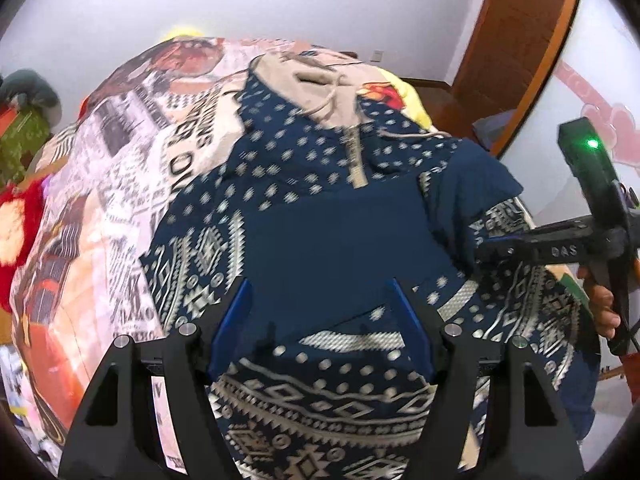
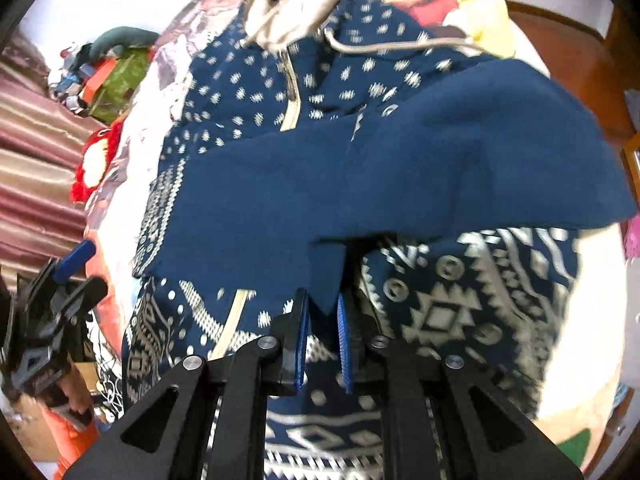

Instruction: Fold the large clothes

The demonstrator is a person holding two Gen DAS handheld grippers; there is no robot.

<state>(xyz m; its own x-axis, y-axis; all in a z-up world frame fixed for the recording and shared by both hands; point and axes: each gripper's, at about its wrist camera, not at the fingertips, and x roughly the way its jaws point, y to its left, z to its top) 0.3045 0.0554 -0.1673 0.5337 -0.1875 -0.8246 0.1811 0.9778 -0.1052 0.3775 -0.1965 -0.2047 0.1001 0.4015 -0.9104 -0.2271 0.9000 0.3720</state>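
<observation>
One patterned hoodie (image 1: 304,208) lies flat on the bed (image 1: 120,168), hood away; its sleeve (image 2: 400,176) is folded crosswise, cuff pinched in the right gripper (image 2: 323,312) fingers, while the left gripper (image 1: 324,320) fingers hover wide, empty.

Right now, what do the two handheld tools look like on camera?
Both are matte black, with angular cut-out arms, silver pivot pins and blue ribbed pads. The right tool carries white lettering and a boxy black top with a green light. The left tool shows one blue pad.
</observation>
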